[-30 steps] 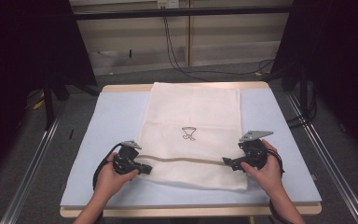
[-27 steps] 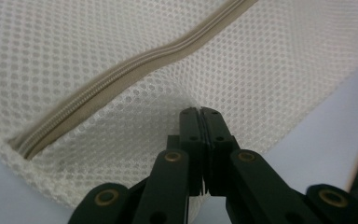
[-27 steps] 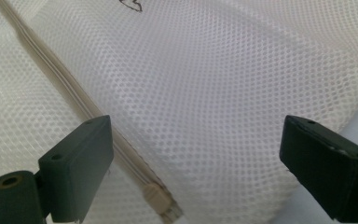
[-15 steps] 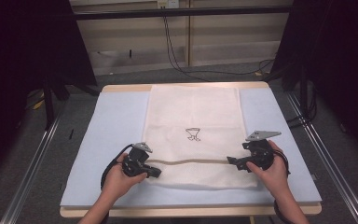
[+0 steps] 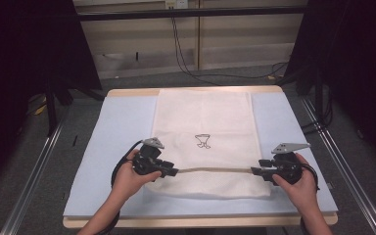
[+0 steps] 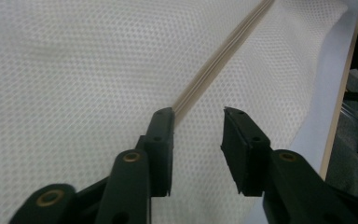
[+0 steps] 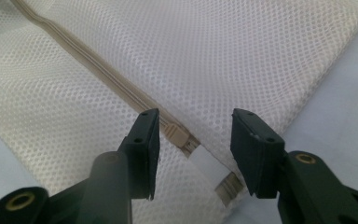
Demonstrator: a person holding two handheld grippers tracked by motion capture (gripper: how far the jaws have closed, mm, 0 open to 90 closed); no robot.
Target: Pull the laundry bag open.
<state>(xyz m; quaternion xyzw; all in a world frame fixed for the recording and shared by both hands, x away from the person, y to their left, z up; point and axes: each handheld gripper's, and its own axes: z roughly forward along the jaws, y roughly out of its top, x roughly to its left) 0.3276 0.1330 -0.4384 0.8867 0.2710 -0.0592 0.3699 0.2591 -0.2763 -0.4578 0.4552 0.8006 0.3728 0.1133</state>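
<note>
The mesh laundry bag (image 5: 203, 117) looks light and limp; grip its tan zipper band (image 5: 214, 170). Left gripper (image 5: 174, 172) jaws, just opening, stand apart beside the band; right gripper (image 5: 253, 171) jaws, just closing, straddle the band's end unclamped.

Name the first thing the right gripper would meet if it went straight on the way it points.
Probably the tan band of the mesh bag: it ends between the open jaws of the right gripper, which have just been closing. Depth is hard to judge.

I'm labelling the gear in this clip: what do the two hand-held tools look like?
Both tools are black. The left tool and right tool each carry a grey three-cornered plate on top and trail a black cable. Up close, each has two blocky black jaws on arms with brass-coloured pivot rings. The person's forearms are bare, without sleeves.
</note>
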